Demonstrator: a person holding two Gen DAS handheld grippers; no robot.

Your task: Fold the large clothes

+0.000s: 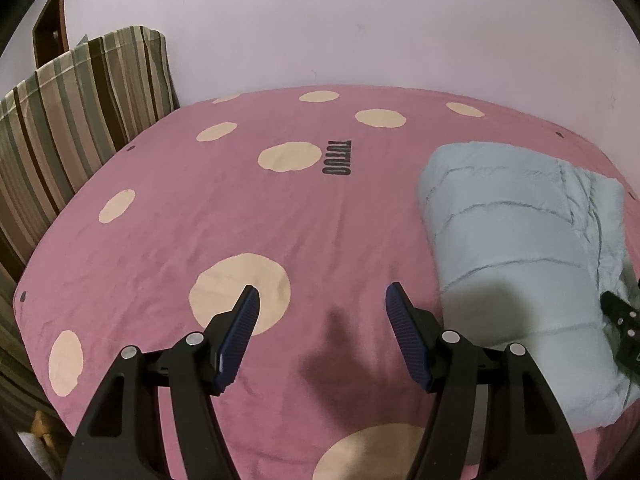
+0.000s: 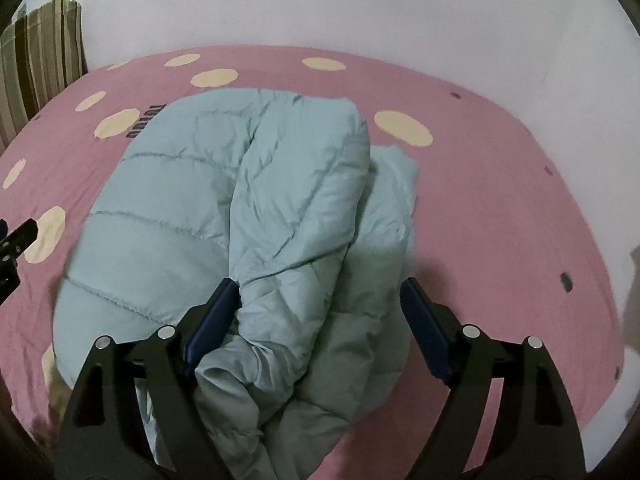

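A pale blue quilted puffer jacket (image 2: 224,216) lies bunched and partly folded on the pink bed cover. In the left wrist view the jacket (image 1: 516,248) lies at the right. My left gripper (image 1: 322,300) is open and empty above bare bed cover, left of the jacket. My right gripper (image 2: 320,292) is open, its jaws standing wide on either side of a raised fold or sleeve of the jacket; the left pad (image 2: 218,312) touches the fabric. The right gripper's body shows at the right edge of the left wrist view (image 1: 622,328).
The bed has a pink cover with cream dots (image 1: 192,208) and runs to a white wall (image 1: 360,20) at the back. A striped headboard cover or cushion (image 1: 68,120) stands at the left, with a brown door behind it.
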